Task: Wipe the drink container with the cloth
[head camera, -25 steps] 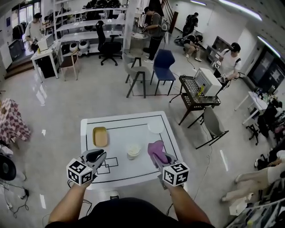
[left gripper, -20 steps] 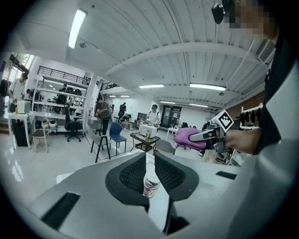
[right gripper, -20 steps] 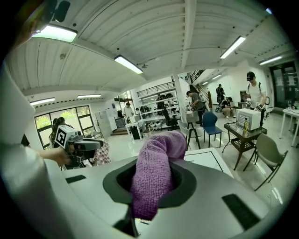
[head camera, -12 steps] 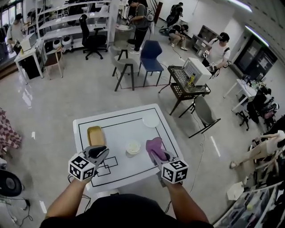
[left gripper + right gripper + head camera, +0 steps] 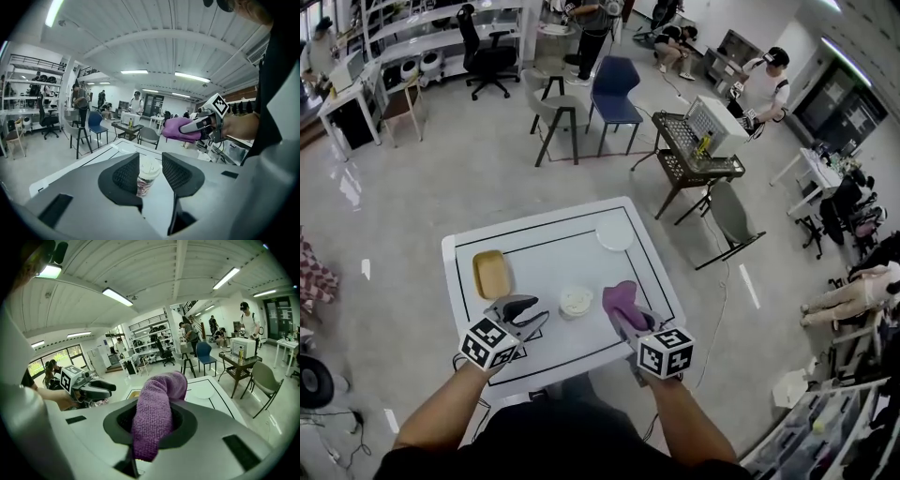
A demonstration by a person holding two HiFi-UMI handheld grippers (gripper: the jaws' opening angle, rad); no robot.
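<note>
The drink container, a paper cup with a white lid (image 5: 576, 301), stands upright mid-table. My left gripper (image 5: 536, 318) is just left of it and apart from it, aimed at it. In the left gripper view the cup (image 5: 147, 176) shows in the gap ahead of the gripper (image 5: 151, 172), whose jaws have just been opening and hold nothing. My right gripper (image 5: 624, 315) hovers right of the cup, shut on a purple cloth (image 5: 621, 300). The cloth (image 5: 156, 414) bulges up out of the shut right gripper (image 5: 152, 423) and hides the cup in that view.
A yellow tray (image 5: 490, 274) lies at the table's left and a white plate (image 5: 615, 235) at its far right corner. The white table (image 5: 534, 258) carries black lines. Chairs, a wire cart (image 5: 697, 150) and people stand on the floor beyond.
The left gripper has come down and moved right toward the cup, with its jaws spread wider. The right gripper with the cloth has sunk a little toward the table.
</note>
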